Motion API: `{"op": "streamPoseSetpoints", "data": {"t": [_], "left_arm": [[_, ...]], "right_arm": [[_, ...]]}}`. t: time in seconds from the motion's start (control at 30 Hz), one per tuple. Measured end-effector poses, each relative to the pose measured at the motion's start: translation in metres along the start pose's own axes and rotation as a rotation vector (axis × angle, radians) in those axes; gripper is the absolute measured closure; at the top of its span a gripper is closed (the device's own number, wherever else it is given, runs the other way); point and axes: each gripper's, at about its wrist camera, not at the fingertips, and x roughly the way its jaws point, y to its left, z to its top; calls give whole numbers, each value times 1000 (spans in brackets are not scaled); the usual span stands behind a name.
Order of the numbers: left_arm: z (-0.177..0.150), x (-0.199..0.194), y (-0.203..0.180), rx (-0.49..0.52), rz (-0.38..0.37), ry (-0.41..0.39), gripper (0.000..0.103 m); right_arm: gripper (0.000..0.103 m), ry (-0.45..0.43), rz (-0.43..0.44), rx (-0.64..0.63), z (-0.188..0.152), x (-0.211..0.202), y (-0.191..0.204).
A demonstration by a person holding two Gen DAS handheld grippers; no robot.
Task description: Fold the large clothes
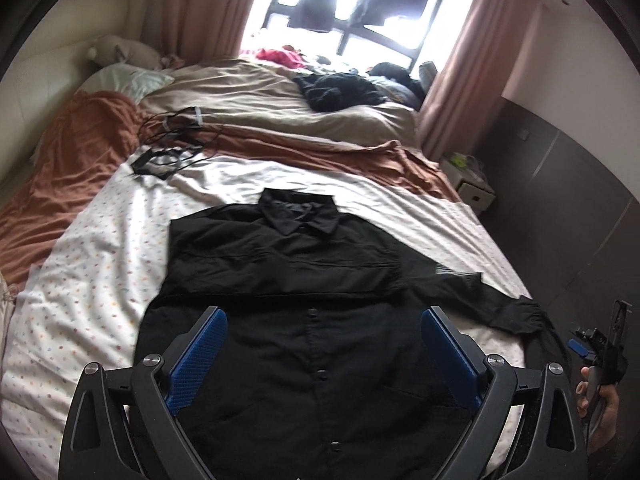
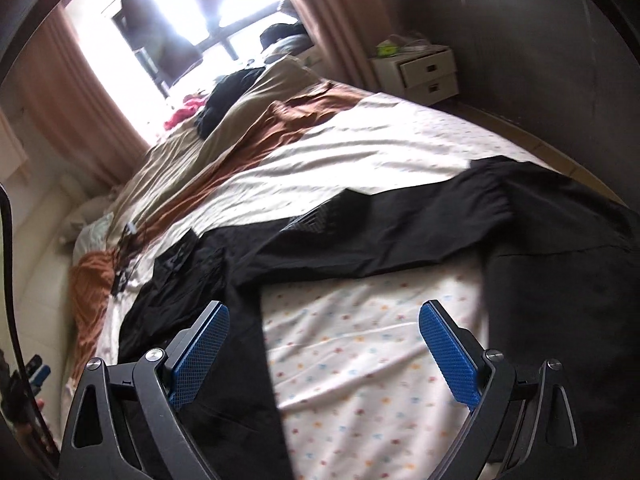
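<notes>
A black button-up shirt (image 1: 288, 264) lies flat on the bed, collar toward the far end, its left sleeve folded across the chest and its right sleeve (image 1: 496, 300) stretched out toward the bed's right edge. My left gripper (image 1: 324, 320) is open and empty, hovering above the shirt's lower front. My right gripper (image 2: 324, 316) is open and empty, above the dotted sheet (image 2: 360, 352) beside the shirt's side edge (image 2: 224, 340). The outstretched sleeve (image 2: 420, 224) runs across just beyond it. The right gripper also shows in the left wrist view (image 1: 580, 346) at the far right.
The bed carries a white dotted sheet (image 1: 92, 280), a rust blanket (image 1: 80, 144), a beige duvet (image 1: 248, 96), a pile of dark clothes (image 1: 340, 88) and tangled black cables (image 1: 172, 136). A white bedside drawer unit (image 2: 424, 72) stands by the dark wall. Curtains (image 1: 460, 60) frame the window.
</notes>
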Motion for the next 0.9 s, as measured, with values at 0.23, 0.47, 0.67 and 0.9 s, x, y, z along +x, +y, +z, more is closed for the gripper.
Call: {"op": "streamPoseSetpoints", "data": {"t": [0.23, 0.47, 0.67, 0.9], "left_arm": [[-2, 9, -45, 49, -29, -5, 5], [-5, 33, -77, 65, -36, 10, 5], [-8, 59, -95, 97, -28, 41, 5], [-8, 91, -98, 113, 4, 69, 6]], "right_arm": [[7, -80, -32, 85, 10, -28, -60], [20, -93, -35, 158, 16, -28, -111], [29, -80, -26, 210, 24, -7, -141], [43, -37, 4, 295, 35, 40, -167]]}}
